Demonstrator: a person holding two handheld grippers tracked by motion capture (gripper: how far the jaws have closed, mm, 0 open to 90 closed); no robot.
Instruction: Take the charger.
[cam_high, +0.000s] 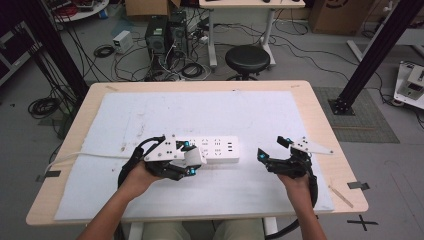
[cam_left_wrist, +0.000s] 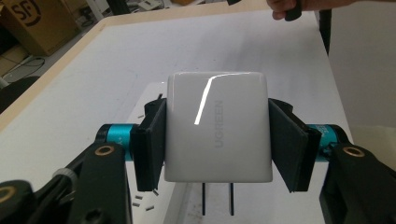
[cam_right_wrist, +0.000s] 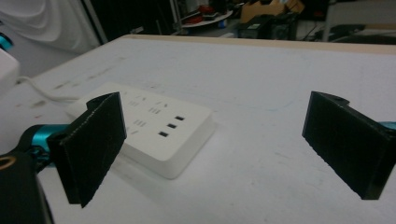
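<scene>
Charger prongs (cam_left_wrist: 217, 198) in left claw (cam_left_wrist: 217, 140) view

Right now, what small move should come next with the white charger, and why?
Probably lower the left tool so the white charger meets a socket: its two prongs point down above the power strip. The right tool is open beside the strip.

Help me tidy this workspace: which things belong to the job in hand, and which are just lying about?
In the job:
- white charger, clamped in left gripper
- power strip
- right gripper, open

Lying about:
- black stool
- computer towers
- floor cables
</scene>
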